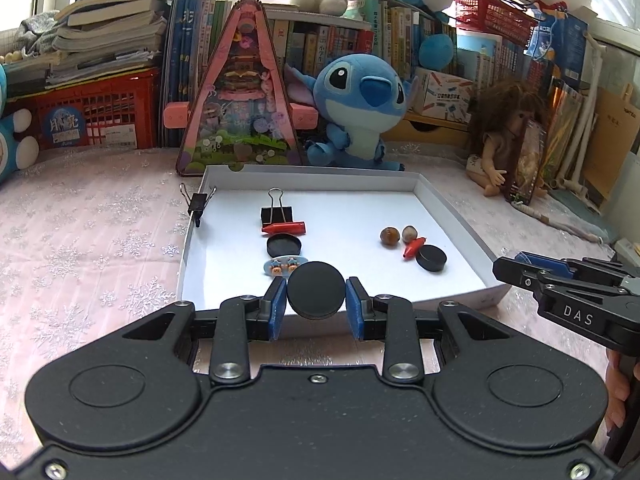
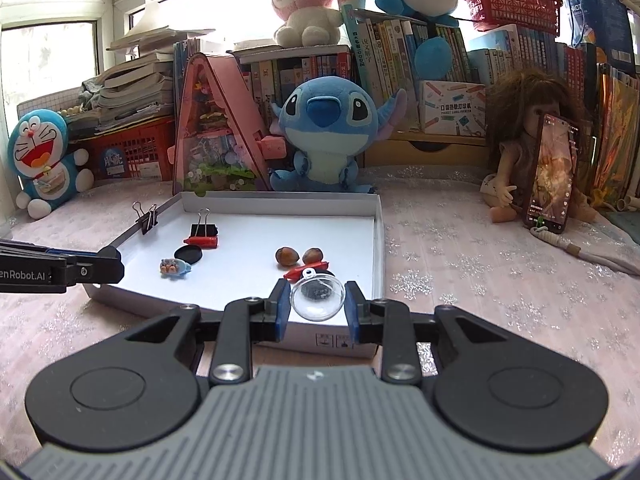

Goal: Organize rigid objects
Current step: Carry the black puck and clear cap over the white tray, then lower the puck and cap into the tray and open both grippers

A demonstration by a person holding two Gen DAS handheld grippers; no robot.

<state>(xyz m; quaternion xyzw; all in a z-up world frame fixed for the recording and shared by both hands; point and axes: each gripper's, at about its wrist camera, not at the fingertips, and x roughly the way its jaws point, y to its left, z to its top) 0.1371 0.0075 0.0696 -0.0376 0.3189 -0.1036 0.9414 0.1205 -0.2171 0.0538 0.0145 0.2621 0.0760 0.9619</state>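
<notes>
My left gripper [image 1: 317, 287] is shut on a black round disc [image 1: 317, 294], held above the near edge of the white tray [image 1: 440, 204]. My right gripper [image 2: 317, 293] is shut on a clear plastic dome [image 2: 318, 300] over the tray's [image 2: 378, 232] near right corner. Inside the tray lie a black binder clip [image 1: 276, 213], a red stick [image 1: 285, 227], a black disc [image 1: 284, 245], a small blue charm [image 1: 280, 267], two hazelnuts [image 1: 390, 236], another red piece [image 1: 413, 247] and a further black disc [image 1: 431, 258].
A second binder clip [image 1: 198, 202] is clamped on the tray's left rim. Behind the tray stand a pink triangular toy case [image 1: 240, 120], a blue plush [image 1: 360, 100], a doll with a phone [image 2: 548, 172], red baskets and rows of books. Pink snowflake cloth covers the table.
</notes>
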